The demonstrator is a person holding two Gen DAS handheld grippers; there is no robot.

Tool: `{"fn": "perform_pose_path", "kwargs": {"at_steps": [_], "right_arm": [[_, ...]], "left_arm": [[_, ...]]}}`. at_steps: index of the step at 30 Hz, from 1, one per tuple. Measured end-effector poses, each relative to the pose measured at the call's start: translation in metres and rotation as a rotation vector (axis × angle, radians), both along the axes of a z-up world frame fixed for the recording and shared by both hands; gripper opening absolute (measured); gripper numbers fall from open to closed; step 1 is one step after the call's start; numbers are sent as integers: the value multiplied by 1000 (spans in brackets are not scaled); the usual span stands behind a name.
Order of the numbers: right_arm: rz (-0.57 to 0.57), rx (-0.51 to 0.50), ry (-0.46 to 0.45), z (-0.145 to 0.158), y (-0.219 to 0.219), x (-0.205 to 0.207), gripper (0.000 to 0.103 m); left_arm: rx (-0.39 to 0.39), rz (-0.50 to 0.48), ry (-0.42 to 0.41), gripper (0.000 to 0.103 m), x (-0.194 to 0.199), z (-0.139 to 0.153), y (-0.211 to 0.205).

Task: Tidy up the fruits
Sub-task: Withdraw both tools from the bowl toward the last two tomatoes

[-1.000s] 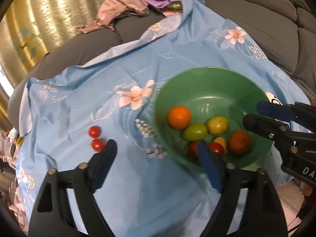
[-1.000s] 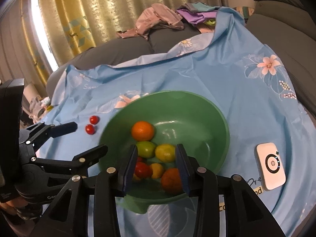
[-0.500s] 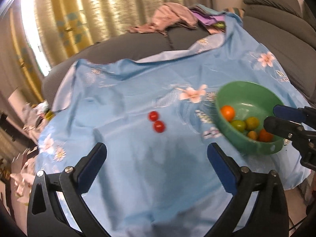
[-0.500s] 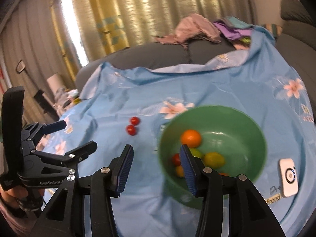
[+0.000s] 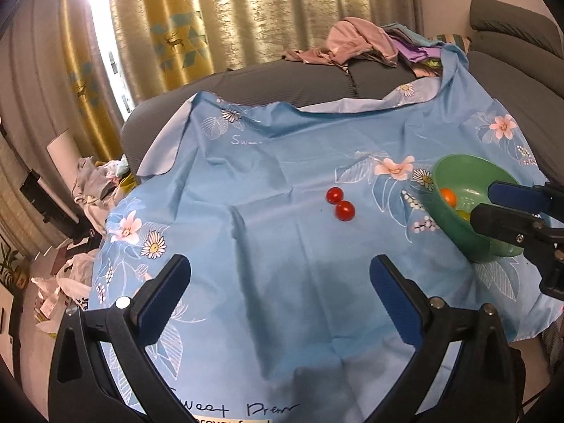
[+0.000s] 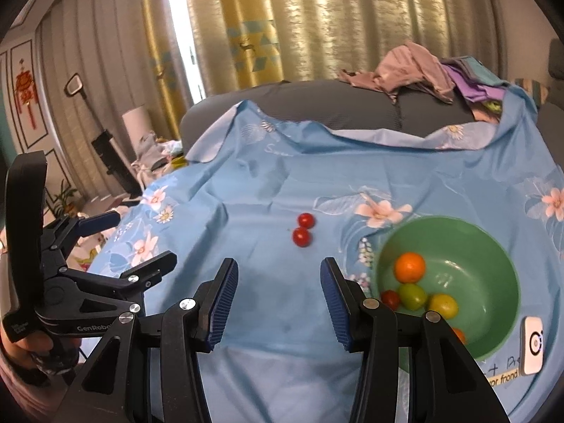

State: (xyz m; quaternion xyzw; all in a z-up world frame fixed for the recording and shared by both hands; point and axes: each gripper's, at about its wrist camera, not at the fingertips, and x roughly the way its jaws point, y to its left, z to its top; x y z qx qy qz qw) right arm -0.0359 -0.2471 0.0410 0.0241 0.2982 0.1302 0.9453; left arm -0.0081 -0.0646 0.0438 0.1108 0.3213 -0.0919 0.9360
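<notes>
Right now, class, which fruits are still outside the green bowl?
The two red cherry tomatoes lying together on the blue cloth, left of the green bowl; the others sit inside it.

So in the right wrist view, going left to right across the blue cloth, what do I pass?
The left gripper, open → two small red cherry tomatoes lying on the cloth → the round green plastic bowl holding fruit → the small white rectangular device by the bowl's right rim.
</notes>
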Motion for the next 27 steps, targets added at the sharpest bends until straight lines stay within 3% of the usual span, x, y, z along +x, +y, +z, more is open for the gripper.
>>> {"fn": "perform_pose_path", "kwargs": {"at_steps": [15, 22, 27], "right_arm": [[18, -43, 52, -10, 29, 21, 49], [6, -50, 109, -28, 32, 43, 49], [3, -59, 163, -47, 34, 66, 49]], "left_arm": [[-38, 26, 53, 102, 11, -18, 27], [-46, 40, 113, 102, 27, -38, 38], [-94, 12, 160, 102, 41, -48, 40]]}}
